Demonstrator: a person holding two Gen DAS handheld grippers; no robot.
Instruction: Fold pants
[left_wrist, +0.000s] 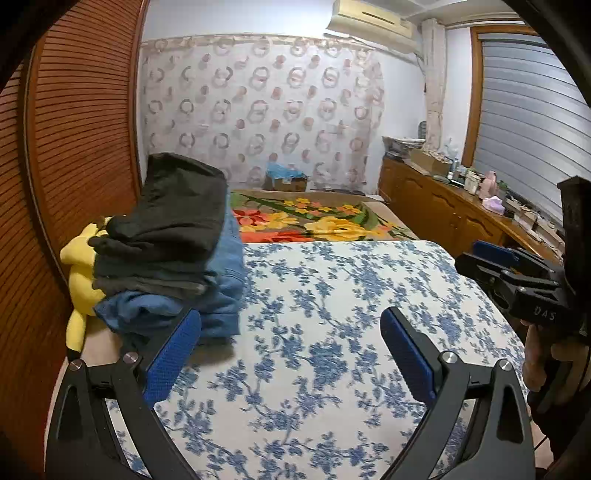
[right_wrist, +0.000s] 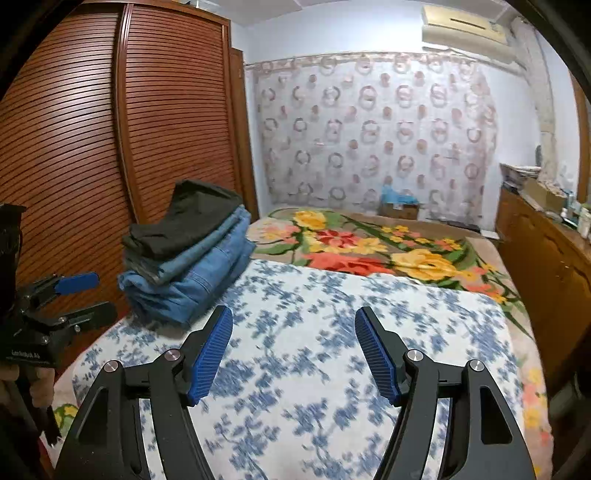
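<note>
Both the left gripper (left_wrist: 291, 328) and right gripper (right_wrist: 293, 332) hang with jaws spread and empty over the blue-flowered sheet (right_wrist: 332, 332), while the folded pants (left_wrist: 177, 251) sit stacked at its far left corner, beside the slatted wardrobe (right_wrist: 92, 147).

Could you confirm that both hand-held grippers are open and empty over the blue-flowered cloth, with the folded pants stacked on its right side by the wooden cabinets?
Not quite: the stack of folded pants sits on the left side, by the slatted wardrobe, as the right wrist view shows. The left hand-held gripper and right hand-held gripper are indeed open and empty over the blue-flowered cloth.
</note>
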